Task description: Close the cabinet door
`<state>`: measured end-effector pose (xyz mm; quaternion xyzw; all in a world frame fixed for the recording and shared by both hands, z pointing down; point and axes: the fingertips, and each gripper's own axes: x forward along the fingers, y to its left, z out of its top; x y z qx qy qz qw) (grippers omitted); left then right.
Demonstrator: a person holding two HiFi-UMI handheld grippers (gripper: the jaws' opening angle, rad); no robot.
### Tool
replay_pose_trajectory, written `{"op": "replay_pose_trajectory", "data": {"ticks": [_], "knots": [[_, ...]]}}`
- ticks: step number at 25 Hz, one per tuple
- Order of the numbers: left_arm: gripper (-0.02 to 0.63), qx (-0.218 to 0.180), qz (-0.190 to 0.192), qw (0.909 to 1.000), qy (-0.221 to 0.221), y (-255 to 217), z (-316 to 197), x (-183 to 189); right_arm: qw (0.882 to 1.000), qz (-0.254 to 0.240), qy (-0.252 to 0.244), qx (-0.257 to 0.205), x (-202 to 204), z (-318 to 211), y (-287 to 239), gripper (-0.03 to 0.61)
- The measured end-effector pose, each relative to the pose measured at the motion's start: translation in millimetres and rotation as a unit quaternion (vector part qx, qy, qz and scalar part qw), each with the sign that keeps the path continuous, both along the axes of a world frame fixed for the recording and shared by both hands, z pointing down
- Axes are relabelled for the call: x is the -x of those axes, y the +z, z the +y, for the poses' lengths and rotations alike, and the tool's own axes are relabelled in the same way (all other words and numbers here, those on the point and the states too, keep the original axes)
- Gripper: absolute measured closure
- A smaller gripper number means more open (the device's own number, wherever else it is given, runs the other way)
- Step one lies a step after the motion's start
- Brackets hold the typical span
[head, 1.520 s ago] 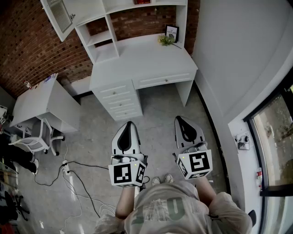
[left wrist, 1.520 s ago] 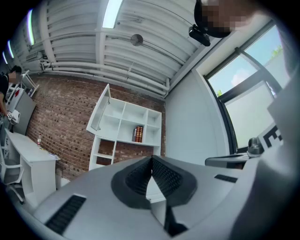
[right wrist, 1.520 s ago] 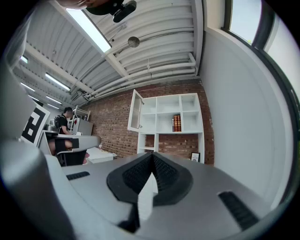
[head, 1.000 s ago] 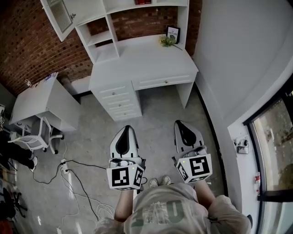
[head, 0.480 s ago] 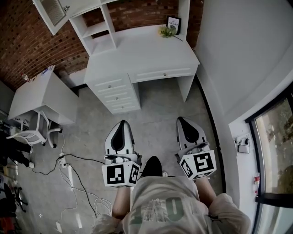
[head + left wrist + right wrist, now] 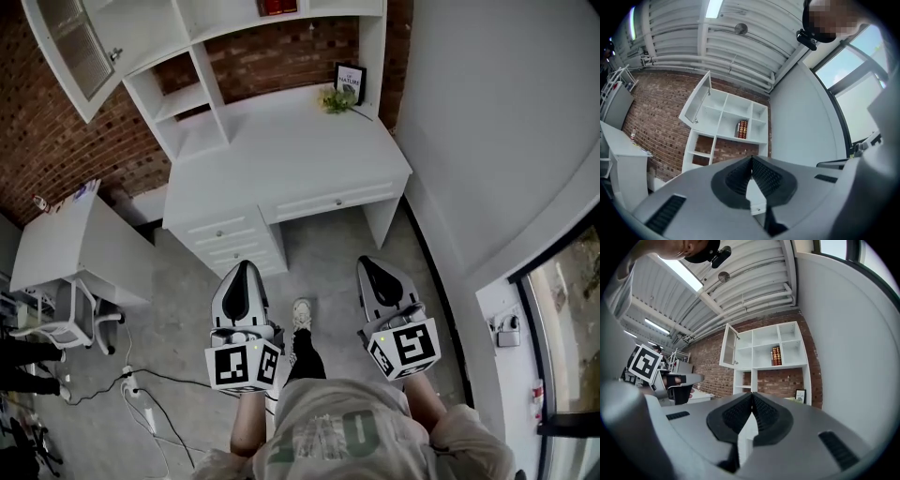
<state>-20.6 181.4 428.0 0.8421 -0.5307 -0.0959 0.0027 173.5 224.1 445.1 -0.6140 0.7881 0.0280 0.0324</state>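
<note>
Over the last moments the white desk (image 6: 281,141) has grown and slid nearer in the head view, and a shoe (image 6: 300,314) is now planted forward between the two tools, so I read this as the walk-up to the furniture, not the closing itself. The cabinet door (image 6: 70,47) has not changed: it hangs swung open at the far left top of the shelf unit (image 6: 202,84) that sits on the desk, well beyond both tools. The left gripper (image 6: 242,272) and the right gripper (image 6: 373,267) are carried side by side out in front, low before the desk's front edge. Each has its fingers pressed together with nothing between them, as both gripper views confirm. For the task this means reach is still the problem. I judge the door is too far and too high to push from here, so more approach and a lift toward the far left come first. As for what holds what, the compartment behind the open door looks bare in the left gripper view, while a middle compartment holds upright books (image 6: 743,129). The lower shelves are open to the brick wall. The drawers (image 6: 230,239) under the desk's left side are shut, so I cannot see their contents.
</note>
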Motion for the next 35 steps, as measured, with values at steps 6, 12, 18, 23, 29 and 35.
{"op": "replay_pose_trajectory", "data": {"ticks": [6,12,18,23,29,35], "knots": [[0.600,-0.006,-0.016,0.9999,0.004,-12.5,-143.1,6.0,0.999,-0.027,0.040,-0.018,-1.6,-135.6,-25.0,0.563],[0.600,-0.020,-0.018,0.9995,-0.014,-51.9,-293.4,32.4,0.998,-0.031,0.049,-0.034,19.8,-296.8,-59.4,0.563],[0.600,-0.043,-0.019,0.9989,0.007,-84.5,-399.0,30.7,0.998,-0.018,0.051,-0.040,34.3,-408.9,-84.5,0.563],[0.600,-0.032,0.002,0.9991,0.028,-86.5,-443.8,13.6,0.999,-0.011,0.032,-0.021,40.2,-453.8,-86.3,0.563],[0.600,-0.030,0.001,0.9995,0.010,-84.6,-455.8,7.1,1.000,-0.018,-0.010,-0.015,45.1,-486.7,-82.9,0.563],[0.600,-0.031,-0.004,0.9993,-0.020,-88.6,-462.5,14.0,0.998,-0.012,-0.052,-0.017,56.1,-510.5,-78.3,0.563]]}}
